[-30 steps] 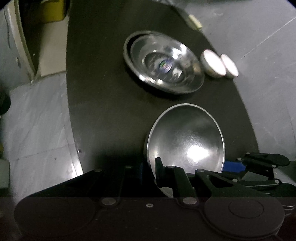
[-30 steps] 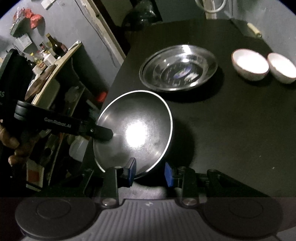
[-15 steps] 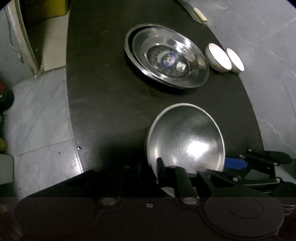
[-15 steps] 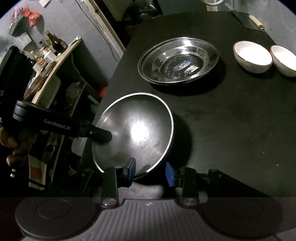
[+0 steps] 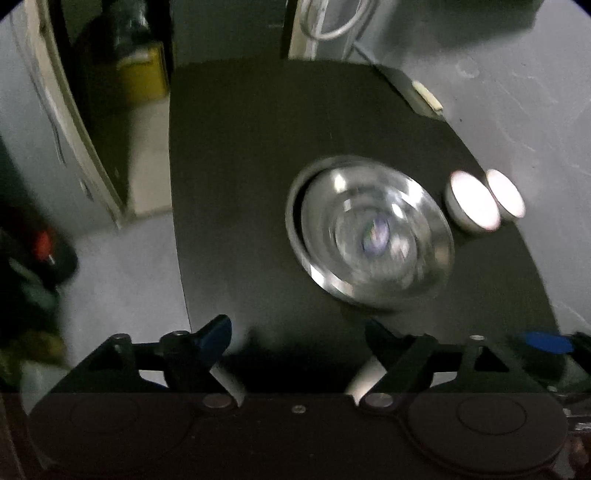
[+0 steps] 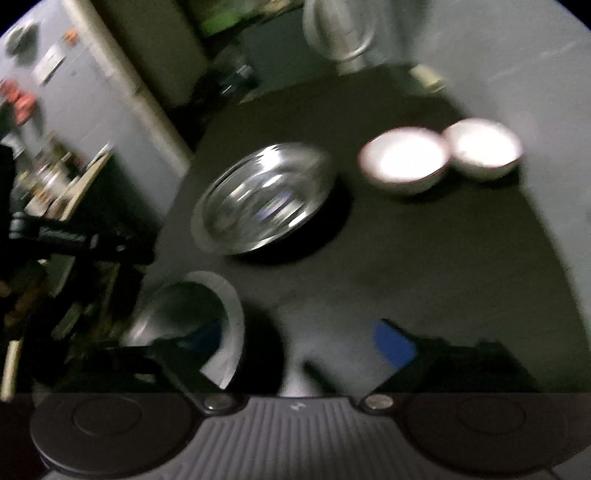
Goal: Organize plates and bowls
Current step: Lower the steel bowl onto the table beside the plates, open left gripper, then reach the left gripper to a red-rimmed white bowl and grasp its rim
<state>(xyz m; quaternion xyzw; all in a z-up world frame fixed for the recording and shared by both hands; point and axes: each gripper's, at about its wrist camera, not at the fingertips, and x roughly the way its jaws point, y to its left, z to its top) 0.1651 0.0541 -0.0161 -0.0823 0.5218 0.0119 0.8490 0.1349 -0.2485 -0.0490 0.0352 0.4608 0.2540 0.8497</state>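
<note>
Right wrist: steel plate [image 6: 225, 332] blurred, half-hidden

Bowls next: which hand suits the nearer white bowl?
Right, likely. Both jaws are opening off the plate; right gripper faces the white bowl over bare table, left gripper has the plate stack in between.

A black round table [image 5: 236, 192] is filling the middle of the left wrist view. A yellow container [image 5: 142, 79] is sitting on the floor at eleven o'clock, and white cable [image 5: 328, 26] is looping at twelve. A pale knife-like handle [image 5: 428, 96] is lying at one o'clock on the table's edge.

In the right wrist view, a cluttered shelf [image 6: 62, 184] is standing at nine o'clock, blurred.
</note>
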